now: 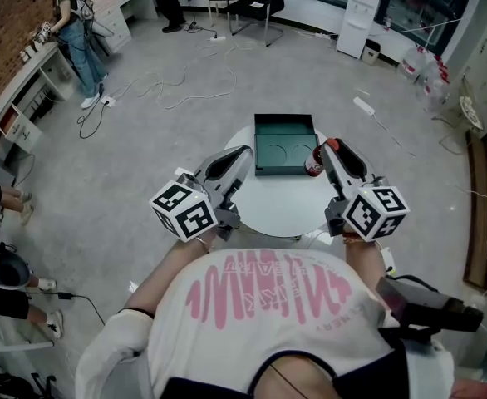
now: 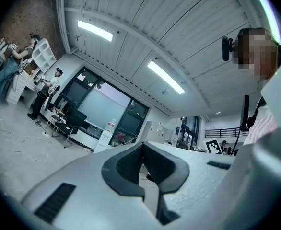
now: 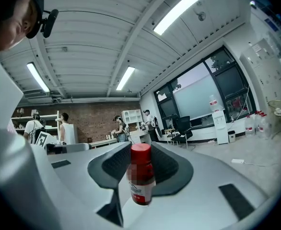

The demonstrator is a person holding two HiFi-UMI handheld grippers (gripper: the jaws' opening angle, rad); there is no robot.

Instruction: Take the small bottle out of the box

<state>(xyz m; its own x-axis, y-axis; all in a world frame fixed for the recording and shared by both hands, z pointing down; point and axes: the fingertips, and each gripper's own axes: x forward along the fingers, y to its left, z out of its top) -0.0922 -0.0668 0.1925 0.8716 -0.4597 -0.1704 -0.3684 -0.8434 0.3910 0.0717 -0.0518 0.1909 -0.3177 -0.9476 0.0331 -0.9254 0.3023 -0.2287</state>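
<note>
The small bottle (image 1: 313, 164), red-capped with a red label, sits upright between the pads of my right gripper (image 1: 321, 151), which is shut on it. In the right gripper view the bottle (image 3: 141, 172) stands between the dark pads (image 3: 168, 169). It is at the near right corner of the dark green open box (image 1: 270, 158), outside its wall; whether it touches the round white table (image 1: 268, 202) I cannot tell. The box floor shows two round marks and nothing else. My left gripper (image 1: 240, 153) hovers over the table's left side, shut and holding nothing, with its pads (image 2: 171, 169) meeting at the far tips.
The table is small and round, with grey floor all around. Loose cables (image 1: 173, 90) and a power strip (image 1: 363, 105) lie on the floor behind it. A black chair (image 1: 260, 2) and a water dispenser (image 1: 358, 11) stand at the back. A person (image 1: 73, 32) works at the left benches.
</note>
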